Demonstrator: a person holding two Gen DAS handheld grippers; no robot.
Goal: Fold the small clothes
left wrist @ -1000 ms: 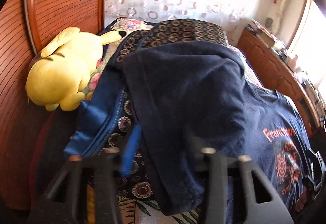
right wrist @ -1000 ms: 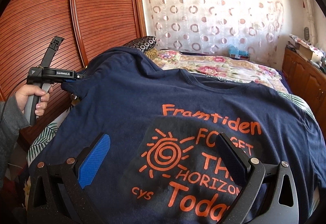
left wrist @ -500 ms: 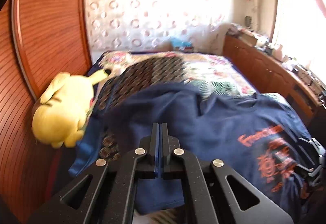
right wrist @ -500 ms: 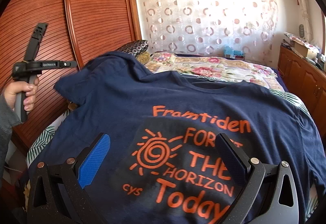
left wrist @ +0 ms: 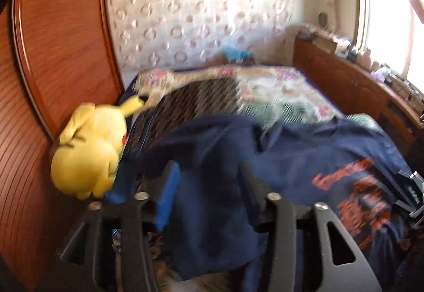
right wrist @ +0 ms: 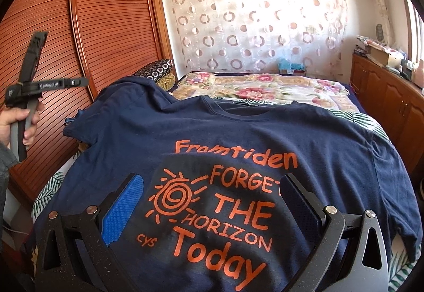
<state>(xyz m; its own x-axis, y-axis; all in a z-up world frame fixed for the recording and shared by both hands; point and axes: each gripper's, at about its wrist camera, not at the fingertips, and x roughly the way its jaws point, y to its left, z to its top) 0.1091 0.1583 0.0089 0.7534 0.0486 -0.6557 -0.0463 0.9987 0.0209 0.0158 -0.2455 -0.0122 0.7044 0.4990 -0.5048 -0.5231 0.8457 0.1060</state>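
A bed (right wrist: 265, 87) with a floral cover fills the room, beside a slatted wooden wardrobe (right wrist: 111, 26). Spread face up across the near end lies a navy T-shirt (right wrist: 265, 133) with orange lettering, its left sleeve (left wrist: 212, 159) flopped out toward a dark patterned pillow (left wrist: 185, 106). A yellow plush toy (left wrist: 90, 151) sits against the wardrobe, just beside that pillow. The right gripper (right wrist: 212, 201) hovers over the printed chest, jaws spread wide with nothing between them. The left gripper (left wrist: 209, 186) is raised over the sleeve; its jaws have just been opening and now stand apart, the cloth lying beneath them, not pinched. A hand (right wrist: 18, 119) grips its handle near the wardrobe.
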